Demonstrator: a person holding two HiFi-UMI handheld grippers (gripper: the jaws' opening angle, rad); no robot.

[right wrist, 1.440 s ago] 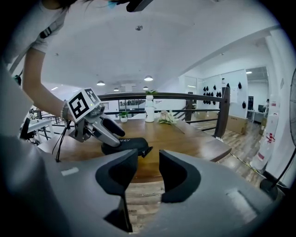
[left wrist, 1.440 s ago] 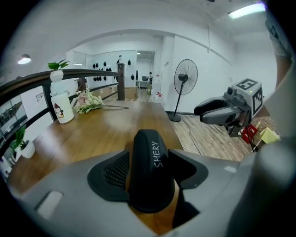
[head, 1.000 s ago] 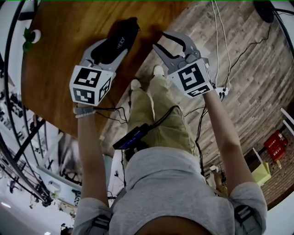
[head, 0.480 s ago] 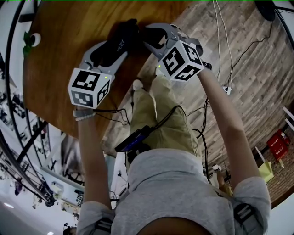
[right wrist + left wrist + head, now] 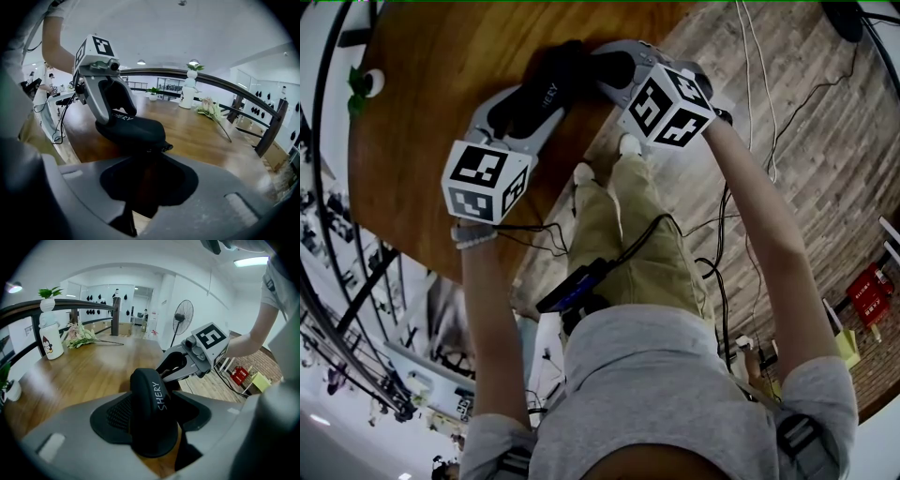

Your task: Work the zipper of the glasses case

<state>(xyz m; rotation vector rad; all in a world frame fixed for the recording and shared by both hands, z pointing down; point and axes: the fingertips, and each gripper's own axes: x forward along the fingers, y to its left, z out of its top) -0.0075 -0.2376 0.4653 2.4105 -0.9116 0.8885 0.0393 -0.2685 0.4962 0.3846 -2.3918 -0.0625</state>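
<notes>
Grey plastic left tool (image 5: 151, 425) is clenched across the middle of the black, oblong, hard-shelled glasses case (image 5: 133, 129), which is kept over the brown wooden tabletop (image 5: 206, 136) near its edge. At the case's end, the grey right tool (image 5: 145, 158) is closed, as it seems, on the small dark zipper pull (image 5: 165, 147). The case is judged light and stiff, with somewhat slippery fabric. The body should be gripped firmly, and only the pull should be drawn.

wooden table (image 5: 422, 122) carries a glasses case (image 5: 548, 80), white bottle (image 5: 50, 342) and flowers (image 5: 84, 336).
</notes>
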